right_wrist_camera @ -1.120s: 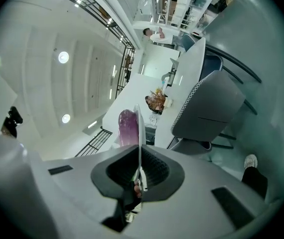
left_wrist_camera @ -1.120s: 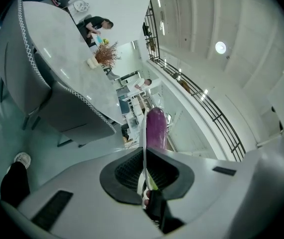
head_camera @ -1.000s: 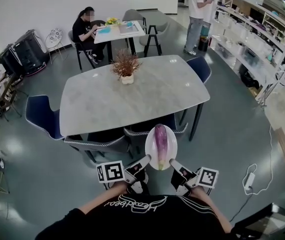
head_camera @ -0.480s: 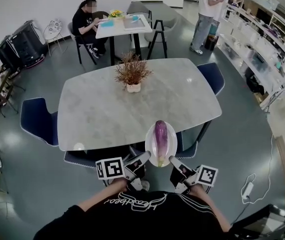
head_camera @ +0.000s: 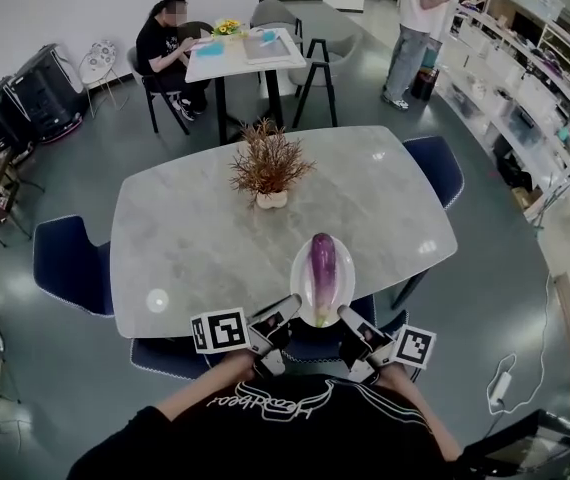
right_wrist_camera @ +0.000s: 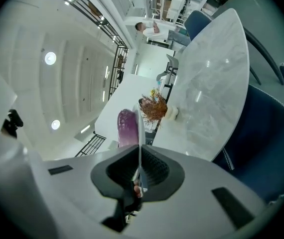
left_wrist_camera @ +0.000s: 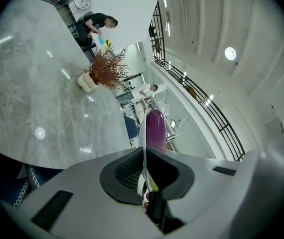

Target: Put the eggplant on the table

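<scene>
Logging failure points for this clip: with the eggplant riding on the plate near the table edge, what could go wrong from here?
1. The eggplant lies loose on the white plate, which the left claw and right claw pinch only at its near rim; a tilt could roll it off.
2. The plate hangs over the table's near edge; lowered here, it might overhang and tip.

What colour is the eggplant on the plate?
Purple, with a greenish stem end. The eggplant shows best in the head view, lying on its white plate.
</scene>
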Available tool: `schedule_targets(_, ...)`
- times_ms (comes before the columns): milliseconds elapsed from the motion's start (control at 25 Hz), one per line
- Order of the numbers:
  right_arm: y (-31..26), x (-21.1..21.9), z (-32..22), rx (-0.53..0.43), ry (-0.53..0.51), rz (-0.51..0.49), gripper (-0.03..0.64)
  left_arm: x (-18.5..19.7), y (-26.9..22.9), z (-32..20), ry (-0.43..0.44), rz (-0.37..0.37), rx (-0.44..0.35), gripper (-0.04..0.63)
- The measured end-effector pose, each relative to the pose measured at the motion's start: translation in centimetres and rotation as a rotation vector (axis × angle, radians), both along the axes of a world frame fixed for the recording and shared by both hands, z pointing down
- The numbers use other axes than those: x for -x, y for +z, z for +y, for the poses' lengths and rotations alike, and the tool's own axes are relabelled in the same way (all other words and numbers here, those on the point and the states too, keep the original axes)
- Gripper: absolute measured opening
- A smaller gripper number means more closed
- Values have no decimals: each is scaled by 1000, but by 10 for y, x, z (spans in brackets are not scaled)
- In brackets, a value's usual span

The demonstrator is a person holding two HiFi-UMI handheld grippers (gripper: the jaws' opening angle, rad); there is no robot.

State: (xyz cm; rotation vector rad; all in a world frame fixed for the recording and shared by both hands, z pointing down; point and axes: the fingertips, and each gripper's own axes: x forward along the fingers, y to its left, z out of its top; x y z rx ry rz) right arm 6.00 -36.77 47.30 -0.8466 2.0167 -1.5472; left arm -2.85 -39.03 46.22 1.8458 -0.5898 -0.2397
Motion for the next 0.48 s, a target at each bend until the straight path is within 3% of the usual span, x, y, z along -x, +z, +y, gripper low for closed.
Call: schedule_targets(480,15,2,-36,5,17,21,17,3,18,-36,-1,-2,21,28)
